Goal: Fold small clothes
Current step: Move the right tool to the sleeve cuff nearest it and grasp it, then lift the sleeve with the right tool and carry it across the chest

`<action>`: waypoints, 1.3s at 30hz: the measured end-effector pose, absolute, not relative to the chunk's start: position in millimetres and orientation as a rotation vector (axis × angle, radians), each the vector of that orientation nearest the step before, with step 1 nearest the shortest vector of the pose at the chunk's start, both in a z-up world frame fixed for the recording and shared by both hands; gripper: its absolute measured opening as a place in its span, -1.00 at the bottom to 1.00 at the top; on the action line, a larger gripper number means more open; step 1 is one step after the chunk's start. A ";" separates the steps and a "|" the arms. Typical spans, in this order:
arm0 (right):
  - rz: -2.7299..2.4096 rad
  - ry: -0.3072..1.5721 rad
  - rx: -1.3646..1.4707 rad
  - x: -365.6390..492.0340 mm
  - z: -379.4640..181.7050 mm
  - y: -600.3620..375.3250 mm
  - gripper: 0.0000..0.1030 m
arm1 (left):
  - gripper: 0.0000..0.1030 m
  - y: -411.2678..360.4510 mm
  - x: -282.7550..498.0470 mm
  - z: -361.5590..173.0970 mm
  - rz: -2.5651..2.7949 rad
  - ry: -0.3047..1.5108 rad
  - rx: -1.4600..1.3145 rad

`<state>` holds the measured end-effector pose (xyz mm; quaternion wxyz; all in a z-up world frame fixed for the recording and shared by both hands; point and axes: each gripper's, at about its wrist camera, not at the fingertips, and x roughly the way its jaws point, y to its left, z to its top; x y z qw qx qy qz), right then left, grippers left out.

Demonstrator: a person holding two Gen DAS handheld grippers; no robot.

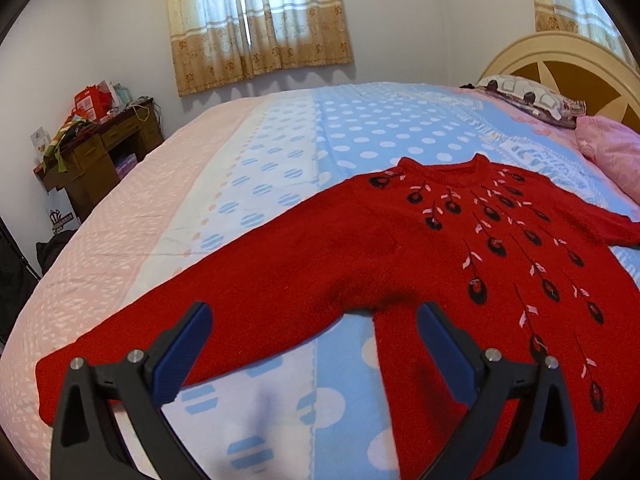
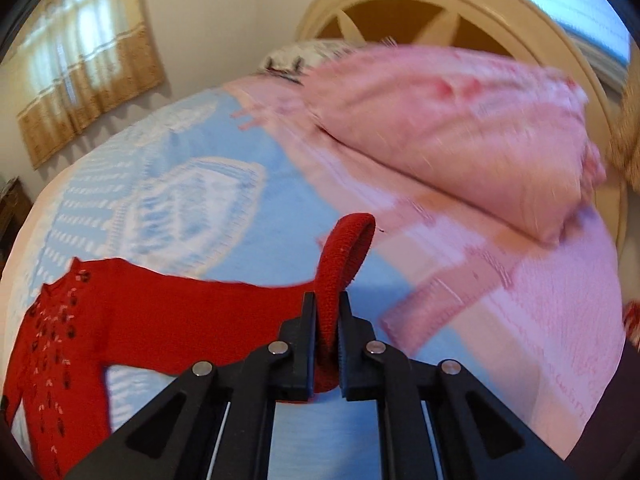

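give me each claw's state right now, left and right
left claw: open, holding nothing, hovering over the red sweater
right claw: closed on the sweater's sleeve cuff

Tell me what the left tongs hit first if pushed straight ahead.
Probably the red sweater: the open left tongs point at its underarm, where the near sleeve joins the body. Depth is hard to judge.

The cuff (image 2: 348, 248) of the red sweater (image 2: 160, 320) is pinched between the right gripper (image 2: 326, 320) fingers, lifted off the bedspread (image 2: 168, 184) near a pink pillow (image 2: 452, 132).
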<state>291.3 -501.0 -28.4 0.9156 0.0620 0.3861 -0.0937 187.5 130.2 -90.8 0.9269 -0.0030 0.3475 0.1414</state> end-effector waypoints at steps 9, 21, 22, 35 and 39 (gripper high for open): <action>-0.076 0.735 0.013 305.9 9.9 -413.7 -0.85 | 1.00 149.4 170.0 -97.9 0.301 0.708 -0.053; 0.056 0.707 -0.096 324.8 24.5 -307.4 -0.85 | 1.00 165.8 157.8 -105.4 0.311 0.696 -0.101; 0.066 0.706 -0.103 325.4 24.5 -298.7 -0.85 | 1.00 167.3 156.6 -104.9 0.312 0.692 -0.105; 0.255 0.715 -0.189 322.8 7.2 -172.3 -0.85 | 1.00 177.5 145.6 -97.6 0.330 0.650 -0.146; 0.305 0.730 -0.210 318.9 -5.2 -139.0 -0.85 | 1.00 184.1 144.7 -96.4 0.334 0.650 -0.171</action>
